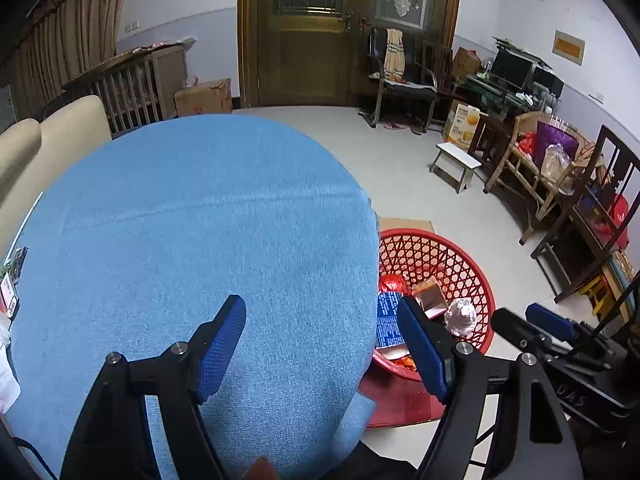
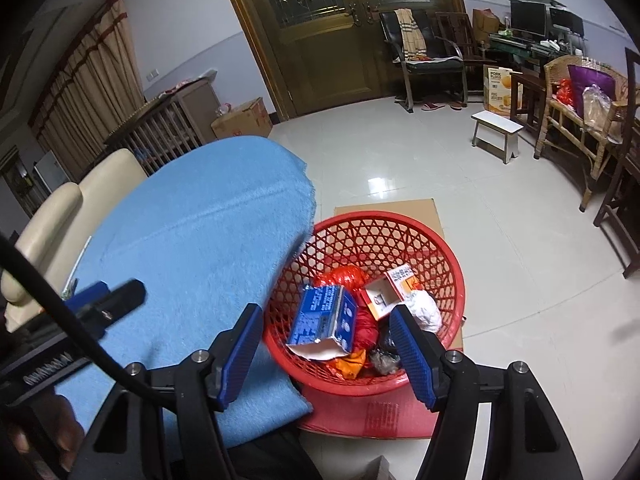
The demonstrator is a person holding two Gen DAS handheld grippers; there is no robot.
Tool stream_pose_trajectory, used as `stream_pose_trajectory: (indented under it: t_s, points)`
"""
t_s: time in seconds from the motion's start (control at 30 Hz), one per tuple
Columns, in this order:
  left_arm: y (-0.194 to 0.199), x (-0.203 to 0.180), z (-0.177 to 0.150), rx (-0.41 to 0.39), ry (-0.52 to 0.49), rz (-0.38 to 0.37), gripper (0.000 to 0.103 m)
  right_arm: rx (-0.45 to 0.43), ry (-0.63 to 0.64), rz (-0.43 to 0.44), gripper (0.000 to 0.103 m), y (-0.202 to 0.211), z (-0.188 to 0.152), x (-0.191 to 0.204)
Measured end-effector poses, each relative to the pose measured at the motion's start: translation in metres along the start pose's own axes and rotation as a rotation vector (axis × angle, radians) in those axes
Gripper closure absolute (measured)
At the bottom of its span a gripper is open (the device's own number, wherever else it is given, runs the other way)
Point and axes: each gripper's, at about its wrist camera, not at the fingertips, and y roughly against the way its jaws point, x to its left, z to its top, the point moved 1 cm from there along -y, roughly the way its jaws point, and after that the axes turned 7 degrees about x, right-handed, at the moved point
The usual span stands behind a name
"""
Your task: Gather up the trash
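Observation:
A red plastic basket (image 2: 380, 236) stands on the floor beside the table and also shows in the left wrist view (image 1: 460, 264). It holds trash: a blue carton (image 2: 324, 316), an orange-and-white box (image 2: 390, 292), crumpled white paper (image 2: 426, 310) and red wrappers (image 2: 344, 274). My right gripper (image 2: 324, 344) is open and empty, hovering just above the basket's near side. My left gripper (image 1: 320, 340) is open and empty above the right part of the blue tablecloth (image 1: 200, 220). The tablecloth surface in front of it is bare.
The basket rests on flat cardboard (image 2: 400, 210) on a tiled floor. A cream sofa (image 1: 52, 136) lies left of the table. A white stool (image 2: 496, 132), wicker chair (image 2: 576, 92), dark wooden chairs (image 1: 588, 208) and a wooden door (image 1: 308, 32) stand further off.

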Motion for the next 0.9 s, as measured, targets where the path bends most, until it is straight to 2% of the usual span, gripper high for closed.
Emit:
stream_pose_trajectory:
  t_s: [0.13, 0.3, 0.9]
  points:
    - [0.0, -0.001, 0.0, 0.001, 0.004, 0.011, 0.024, 0.007, -0.002, -0.017, 0.03, -0.001, -0.003, -0.002]
    - [-0.001, -0.003, -0.002, 0.001, 0.003, 0.026, 0.017, 0.015, 0.014, -0.031, 0.027, -0.004, -0.006, 0.0]
    - [-0.002, -0.001, -0.004, 0.005, 0.005, 0.019, 0.017, 0.037, 0.029, -0.04, 0.027, -0.012, -0.01, 0.006]
